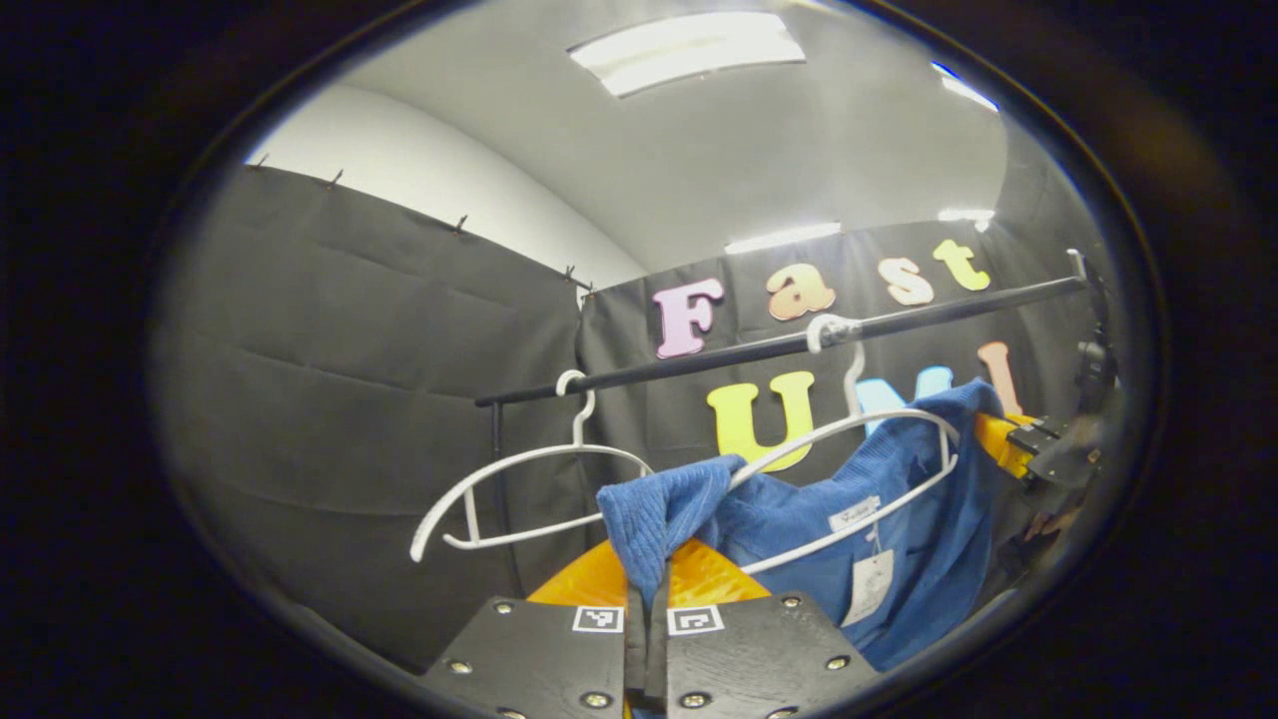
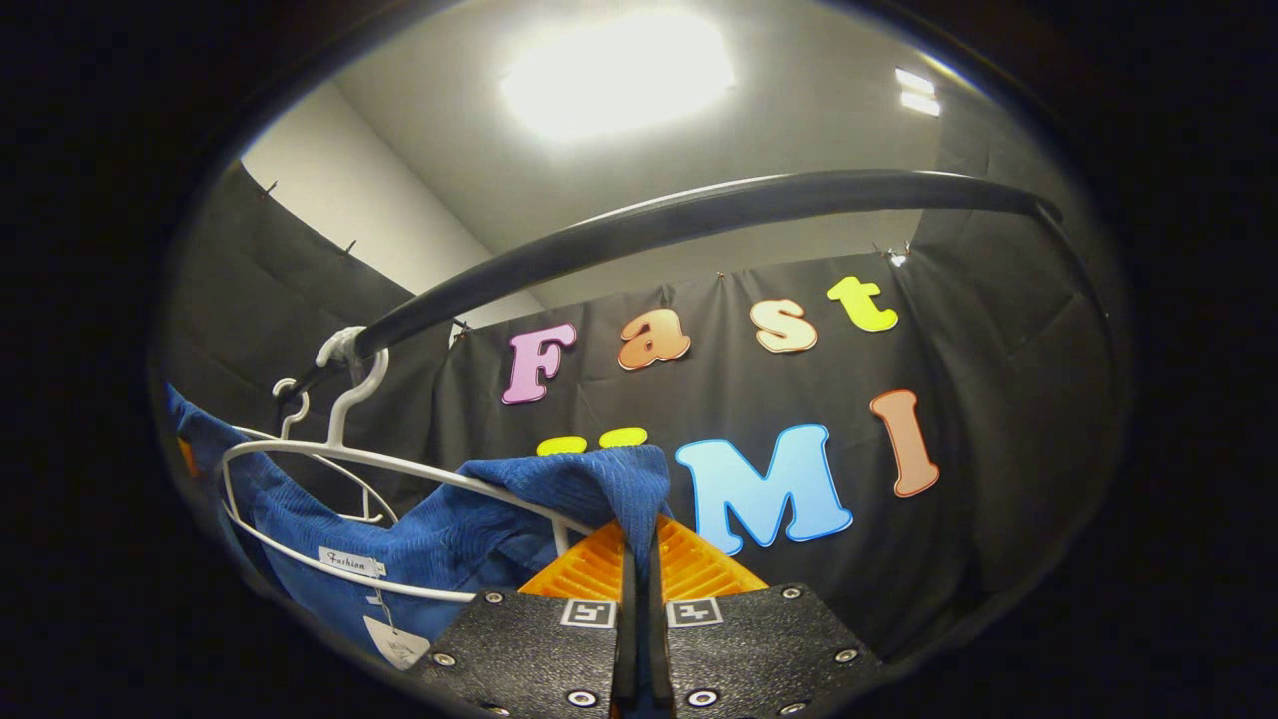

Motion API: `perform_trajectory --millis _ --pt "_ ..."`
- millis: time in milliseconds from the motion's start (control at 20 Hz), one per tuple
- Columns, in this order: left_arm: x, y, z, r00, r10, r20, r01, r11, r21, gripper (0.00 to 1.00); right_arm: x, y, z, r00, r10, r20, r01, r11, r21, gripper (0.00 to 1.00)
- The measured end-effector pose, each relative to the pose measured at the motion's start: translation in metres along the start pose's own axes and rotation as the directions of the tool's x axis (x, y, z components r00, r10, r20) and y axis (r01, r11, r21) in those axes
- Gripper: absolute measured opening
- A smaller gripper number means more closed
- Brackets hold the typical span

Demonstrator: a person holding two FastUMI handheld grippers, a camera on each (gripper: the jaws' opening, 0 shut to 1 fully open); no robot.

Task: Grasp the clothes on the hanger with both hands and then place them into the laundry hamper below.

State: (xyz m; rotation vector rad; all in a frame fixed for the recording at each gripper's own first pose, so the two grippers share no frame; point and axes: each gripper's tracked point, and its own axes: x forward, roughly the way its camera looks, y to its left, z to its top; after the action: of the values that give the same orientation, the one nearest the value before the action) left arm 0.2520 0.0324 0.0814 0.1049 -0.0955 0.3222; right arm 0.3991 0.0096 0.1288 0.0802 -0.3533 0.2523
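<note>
Fingers [image 1: 647,589] pinching blue sweater [image 1: 799,519], white hanger [image 1: 519,489] beside

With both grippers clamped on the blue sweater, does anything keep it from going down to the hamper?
Yes. The blue sweater is draped on the white hanger, hooked on the black rail. The left gripper and right gripper each pinch a shoulder. The hamper isn't visible.

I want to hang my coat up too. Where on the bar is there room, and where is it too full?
On the rail, the stretch between the empty white hanger and the hanger with the blue sweater is bare. In the right gripper view, the rail runs bare to the right of the sweater's hanger. It is crowded around the sweater, where both grippers pinch the cloth.
</note>
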Motion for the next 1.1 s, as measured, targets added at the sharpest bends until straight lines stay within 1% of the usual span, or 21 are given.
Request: perform_trajectory --millis 200,450,500,550,600,650,800,850,900,1050,1100 --pt "0.014 0.023 0.006 1.0 0.016 0.002 -0.016 1.0 0.002 0.06 0.006 -0.008 0.001 1.0 -0.009 0.01 0.009 1.0 -0.024 0.04" --pt "0.031 0.05 0.006 1.0 0.027 0.003 -0.027 0.999 0.028 0.05 0.007 -0.017 -0.002 1.0 -0.02 0.004 0.02 0.999 -0.05 0.04" --pt "0.035 0.055 0.007 1.0 0.03 0.005 -0.03 0.999 0.032 0.01 0.007 -0.02 -0.003 1.0 -0.026 0.005 0.027 0.998 -0.062 0.04" --pt "0.039 0.059 0.006 1.0 0.02 0.001 -0.02 0.999 0.033 0.05 0.007 -0.023 -0.003 0.999 -0.033 0.005 0.033 0.997 -0.073 0.04" --pt "0.046 0.063 0.004 1.0 0.011 -0.001 -0.011 0.999 0.032 0.01 0.008 -0.025 -0.003 0.999 -0.043 0.009 0.043 0.995 -0.086 0.04" --pt "0.051 0.064 0.002 1.0 0.003 -0.002 -0.003 0.999 0.035 0.05 0.011 -0.03 -0.004 0.998 -0.054 0.011 0.055 0.993 -0.1 0.04" --pt "0.072 0.063 -0.013 1.0 -0.026 -0.015 0.027 0.998 0.048 0.05 0.022 -0.04 -0.015 0.997 -0.076 -0.002 0.075 0.99 -0.118 0.04" --pt "0.078 0.059 -0.019 0.999 -0.044 -0.024 0.045 0.998 0.041 0.01 0.024 -0.043 -0.023 0.997 -0.081 -0.019 0.078 0.99 -0.121 0.04" --pt "0.085 0.055 -0.027 0.997 -0.061 -0.037 0.062 0.997 0.034 0.06 0.029 -0.048 -0.031 0.996 -0.089 -0.032 0.084 0.988 -0.132 0.04" --pt "0.099 0.045 -0.047 0.992 -0.098 -0.074 0.1 0.995 0.02 0.06 0.037 -0.057 -0.057 0.992 -0.1 -0.083 0.087 0.984 -0.153 0.04" --pt "0.097 0.043 -0.052 0.991 -0.109 -0.078 0.11 0.994 0.012 0.01 0.036 -0.057 -0.064 0.99 -0.102 -0.099 0.086 0.984 -0.156 0.04"
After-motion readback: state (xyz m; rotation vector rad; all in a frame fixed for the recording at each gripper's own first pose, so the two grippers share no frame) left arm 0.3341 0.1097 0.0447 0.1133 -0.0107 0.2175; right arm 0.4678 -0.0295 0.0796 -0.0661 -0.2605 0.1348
